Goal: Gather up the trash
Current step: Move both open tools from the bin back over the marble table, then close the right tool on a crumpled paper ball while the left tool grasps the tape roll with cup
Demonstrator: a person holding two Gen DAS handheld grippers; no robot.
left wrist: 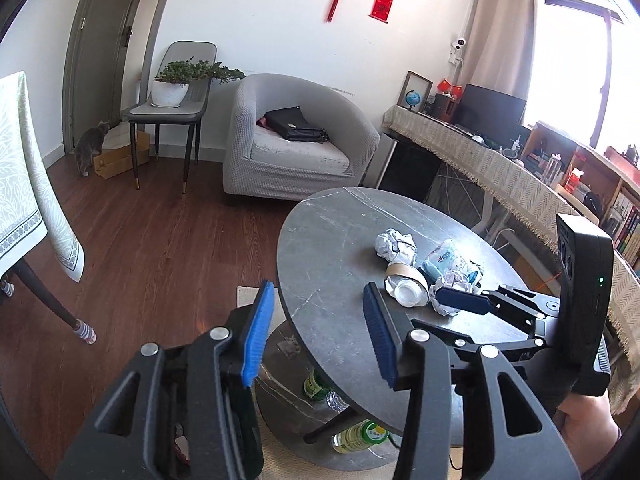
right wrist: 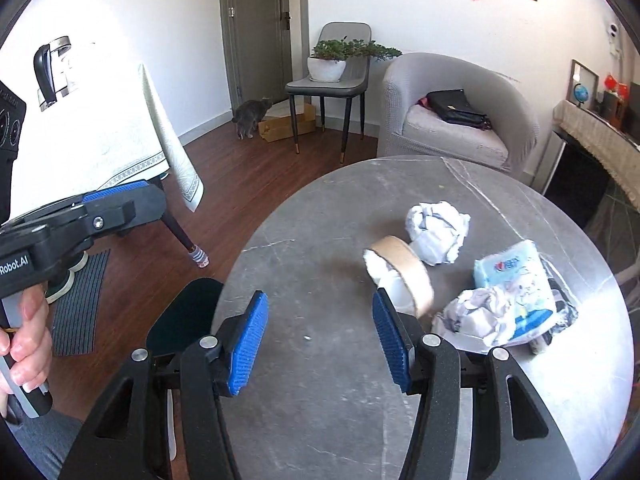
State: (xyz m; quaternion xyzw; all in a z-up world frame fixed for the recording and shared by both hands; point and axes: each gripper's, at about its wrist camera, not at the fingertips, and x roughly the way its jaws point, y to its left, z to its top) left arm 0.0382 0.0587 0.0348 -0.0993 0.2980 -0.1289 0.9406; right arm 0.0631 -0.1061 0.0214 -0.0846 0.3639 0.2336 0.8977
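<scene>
Trash [right wrist: 460, 276] on round table [right wrist: 304, 240], both hand-held grippers [left wrist: 320, 332] [right wrist: 320, 340] spread, empty.

Tape roll [right wrist: 404, 272] on round table [right wrist: 320, 216] — paper ball [right wrist: 438, 230] behind, tissue pack [right wrist: 516, 284] right.

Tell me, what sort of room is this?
Most likely a lived-in living room at home. A grey upholstered tub armchair stands against the wall beside a round grey marble-look coffee table, red paper festival hangings decorate the white wall, and a grey cat stands near the door.
</scene>
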